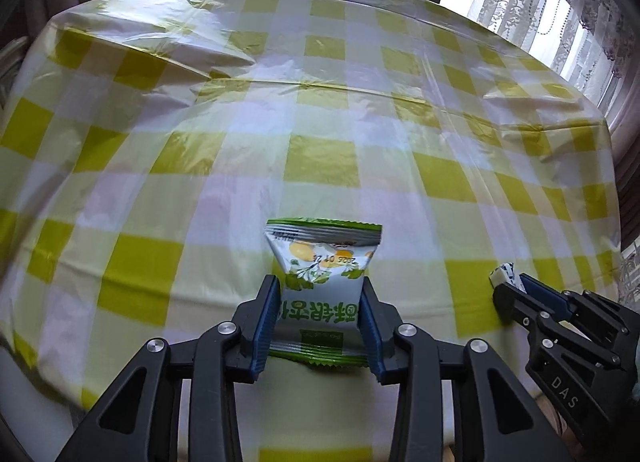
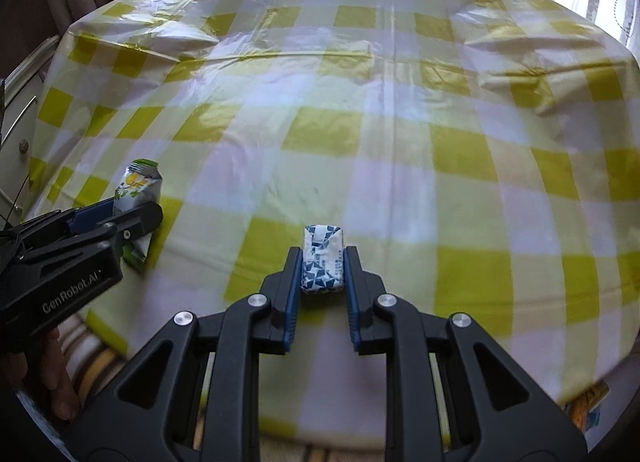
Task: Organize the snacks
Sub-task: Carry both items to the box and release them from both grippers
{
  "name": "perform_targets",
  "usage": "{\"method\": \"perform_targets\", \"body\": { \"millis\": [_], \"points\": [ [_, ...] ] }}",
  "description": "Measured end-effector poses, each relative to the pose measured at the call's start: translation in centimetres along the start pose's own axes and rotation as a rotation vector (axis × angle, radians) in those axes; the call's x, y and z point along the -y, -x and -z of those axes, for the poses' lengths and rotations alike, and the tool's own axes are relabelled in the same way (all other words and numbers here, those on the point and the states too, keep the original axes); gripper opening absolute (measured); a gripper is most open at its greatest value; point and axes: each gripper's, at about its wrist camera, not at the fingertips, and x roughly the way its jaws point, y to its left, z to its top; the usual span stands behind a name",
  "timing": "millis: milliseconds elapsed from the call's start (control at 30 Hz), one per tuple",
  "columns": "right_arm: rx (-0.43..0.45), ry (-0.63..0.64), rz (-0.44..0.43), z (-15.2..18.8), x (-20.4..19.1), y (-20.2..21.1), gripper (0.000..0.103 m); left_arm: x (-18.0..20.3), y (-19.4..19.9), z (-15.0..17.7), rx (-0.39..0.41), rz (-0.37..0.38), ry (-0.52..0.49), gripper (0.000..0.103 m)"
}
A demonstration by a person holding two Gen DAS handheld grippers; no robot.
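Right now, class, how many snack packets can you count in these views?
2: a green-and-white snack packet gripped in the left tool, and a blue-and-white wrapped snack gripped in the right tool. Others may lie out of view.

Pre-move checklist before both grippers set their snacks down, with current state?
1. Left gripper shut on the green snack packet: ok.
2. Right gripper shut on the blue-white snack: ok.
3. Grippers apart from each other, no contact: ok.
4. Checkered tablecloth ahead of both grippers shows no other items: ok.
5. Packets lifted off the cloth or resting on it: cannot tell.
6. Destination container in view: not ok, none visible.
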Motion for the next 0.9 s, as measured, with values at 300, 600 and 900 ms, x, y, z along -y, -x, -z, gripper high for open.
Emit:
{"method": "perform_targets", "body": {
  "millis": [300,600,900],
  "points": [
    [0.016,-0.005,0.01,3.0,0.6,3.8,0.023,2.5,2.6,2.7,0.023,0.006,-0.04,0.036],
    [0.048,-0.024,0.024,6.1,2.3,7.8,0.023,5.4,4.9,5.0,0.022,0.012,-0.091,0.036],
    [0.075,-0.104,0.023,10.3,5.7,11.7,0.023,9.1,7.8,8.0,0.046,-0.01,-0.171,0.036]
  ]
}}
